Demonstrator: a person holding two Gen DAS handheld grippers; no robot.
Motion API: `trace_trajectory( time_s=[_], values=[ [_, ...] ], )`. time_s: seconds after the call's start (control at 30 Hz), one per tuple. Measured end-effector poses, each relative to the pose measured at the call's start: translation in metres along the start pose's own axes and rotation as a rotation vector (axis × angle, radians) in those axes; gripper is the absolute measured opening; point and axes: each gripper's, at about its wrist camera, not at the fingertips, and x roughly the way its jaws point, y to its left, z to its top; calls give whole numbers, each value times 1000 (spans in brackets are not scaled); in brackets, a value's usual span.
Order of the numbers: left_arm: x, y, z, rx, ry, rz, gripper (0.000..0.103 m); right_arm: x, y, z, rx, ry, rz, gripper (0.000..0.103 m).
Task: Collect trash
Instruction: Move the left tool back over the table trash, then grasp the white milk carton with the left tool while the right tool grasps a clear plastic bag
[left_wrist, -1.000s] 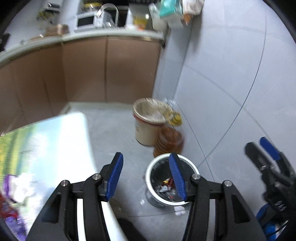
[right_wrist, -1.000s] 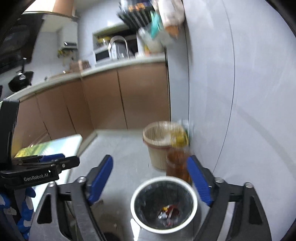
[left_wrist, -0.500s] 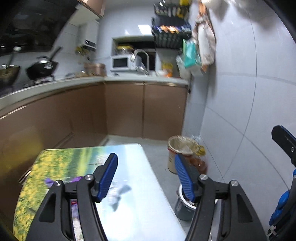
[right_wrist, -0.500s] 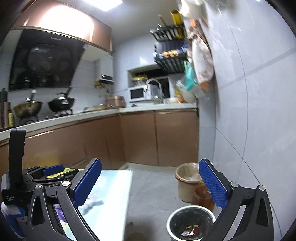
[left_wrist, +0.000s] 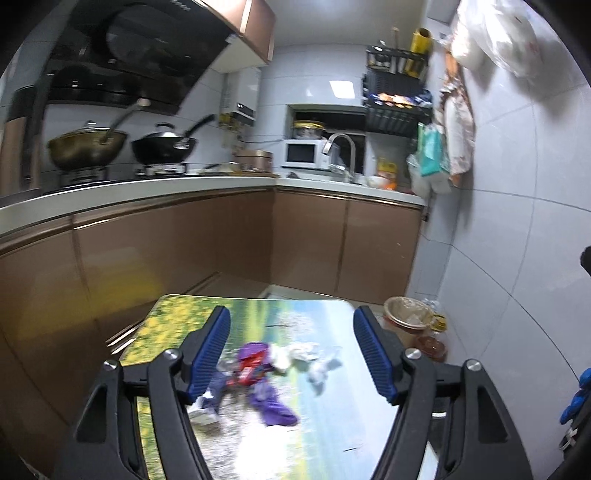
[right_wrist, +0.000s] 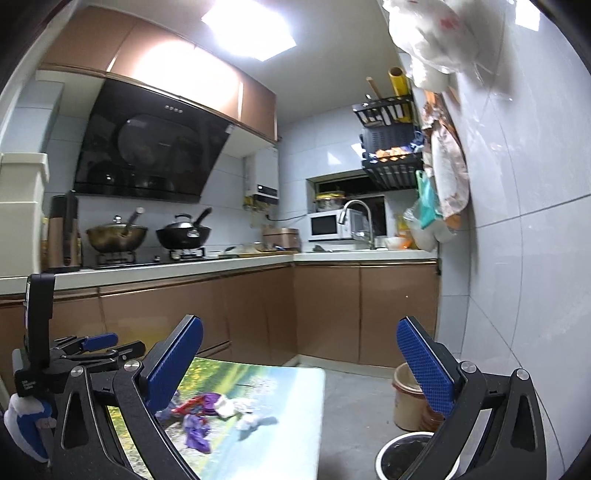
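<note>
A pile of trash lies on a small table (left_wrist: 325, 435) with a meadow print: purple wrappers (left_wrist: 273, 406), a red wrapper (left_wrist: 249, 369) and crumpled white tissues (left_wrist: 317, 363). The pile also shows in the right wrist view (right_wrist: 207, 410). My left gripper (left_wrist: 291, 354) is open and empty, above and just short of the pile. My right gripper (right_wrist: 299, 362) is open and empty, higher up and to the right. A white-rimmed trash bin (right_wrist: 402, 452) with a black liner stands on the floor right of the table.
A beige bucket (right_wrist: 406, 398) and a brown jar (left_wrist: 430, 345) stand on the floor by the tiled right wall. Brown kitchen cabinets (right_wrist: 325, 314) and a counter with woks, a microwave and a sink lie behind the table. My left gripper's body (right_wrist: 74, 354) shows at left.
Both grippers have swung up and left from over the trash bin toward the table. The trash pile is now between the left gripper's fingers in view. Both stayed open.
</note>
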Motion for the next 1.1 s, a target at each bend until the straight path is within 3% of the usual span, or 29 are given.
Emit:
trace_trajectory(
  time_s=[0.23,0.47,0.67,0.87,1.1],
  values=[
    [-25,44,-9,-41,-33,92,69,3,19,4,-7,33,102,103],
    [-17,82,-24,-50,13,135,69,27,25,-5,9,77,152,103],
    [36,101,-53,-13,150,122,69,79,26,-30,19,199,160,103],
    [113,116,-85,45,337,46,68,147,27,-76,31,361,188,103],
    [186,128,-97,88,494,-36,67,220,34,-133,38,534,236,103]
  ],
)
